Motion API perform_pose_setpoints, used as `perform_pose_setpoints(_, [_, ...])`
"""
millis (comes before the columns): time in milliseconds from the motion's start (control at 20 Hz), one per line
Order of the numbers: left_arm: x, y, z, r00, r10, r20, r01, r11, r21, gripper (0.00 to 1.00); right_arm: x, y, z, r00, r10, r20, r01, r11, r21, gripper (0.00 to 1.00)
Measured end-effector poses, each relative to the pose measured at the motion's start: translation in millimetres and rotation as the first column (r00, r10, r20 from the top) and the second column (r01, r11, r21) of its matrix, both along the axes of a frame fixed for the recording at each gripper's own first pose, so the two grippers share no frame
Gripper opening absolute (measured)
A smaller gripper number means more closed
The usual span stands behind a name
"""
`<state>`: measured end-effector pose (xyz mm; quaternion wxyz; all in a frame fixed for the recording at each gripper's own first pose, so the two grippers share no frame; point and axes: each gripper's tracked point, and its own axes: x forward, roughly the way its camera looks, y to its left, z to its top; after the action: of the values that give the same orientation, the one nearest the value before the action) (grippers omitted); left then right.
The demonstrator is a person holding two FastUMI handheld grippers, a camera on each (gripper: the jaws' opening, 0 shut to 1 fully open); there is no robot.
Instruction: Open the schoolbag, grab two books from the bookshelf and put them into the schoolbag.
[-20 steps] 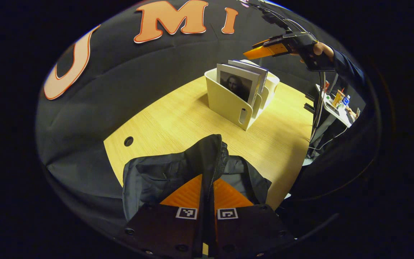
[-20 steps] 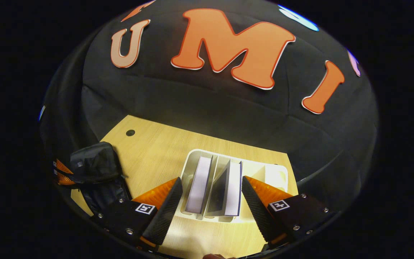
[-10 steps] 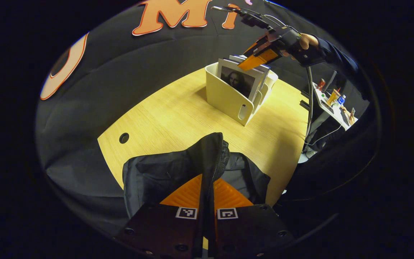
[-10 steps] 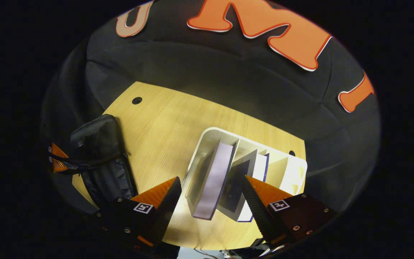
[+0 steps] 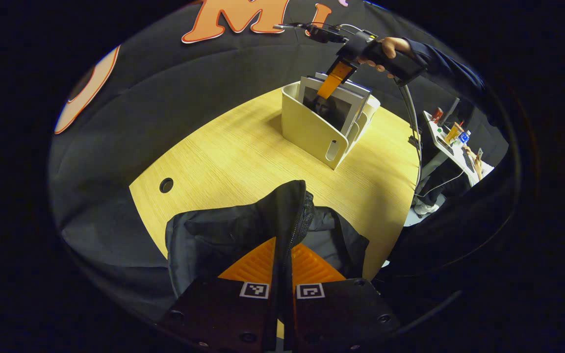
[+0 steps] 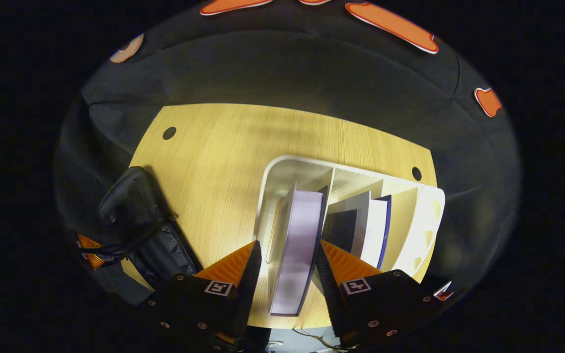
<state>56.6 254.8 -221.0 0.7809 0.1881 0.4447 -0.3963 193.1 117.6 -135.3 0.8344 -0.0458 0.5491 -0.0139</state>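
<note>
1. In the half-second just gone, my right tool [image 6: 286, 260] has dropped from above the bookshelf [image 6: 422, 215] to straddle the first book [image 6: 298, 245]. Its fingers, narrowed from their wider spread, now stand on either side of the book's top edge; I cannot tell whether they press yet. I judge the first pick to be a closing squeeze away.

2. My left tool [image 5: 282, 260] stays clamped on the schoolbag [image 5: 214, 235] flap at the zip, holding the bag's mouth up on the counter [image 5: 223, 152].

3. The left gripper view gives the far side: a hand [image 5: 390, 49] tipping the right tool steeply down into the shelf ahead and to the right. The right gripper view adds the second book [image 6: 366, 225], one slot to the right.
</note>
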Motion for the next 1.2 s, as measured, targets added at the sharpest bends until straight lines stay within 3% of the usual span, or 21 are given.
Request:
perform_pose_setpoints(50, [1.1,-0.1,-2.1,1.0,-0.001,-0.005,0.001,1.0,-0.003,0.06,0.6,-1.1,-3.8,1.0,-0.012,-0.014,0.012,1.0,0.002,0.59])
perform_pose_setpoints(100, [1.4,-0.4,-3.4,1.0,0.001,-0.008,-0.001,1.0,-0.004,0.06,0.3,-0.5,-6.8,0.999,-0.021,-0.027,0.021,1.0,0.0,0.49])
perform_pose_setpoints(450, [0.6,-1.9,-5.8,1.0,-0.023,-0.019,0.022,1.0,-0.019,0.06,-16.1,6.3,-10.1,0.993,-0.104,-0.057,0.106,0.993,0.042,0.36])
perform_pose_setpoints(1200, [-11.7,-8.5,-15.6,0.998,-0.064,-0.022,0.063,0.998,-0.031,0.06,-150.4,11.7,16.0,0.987,-0.154,-0.037,0.157,0.976,0.149,0.3])
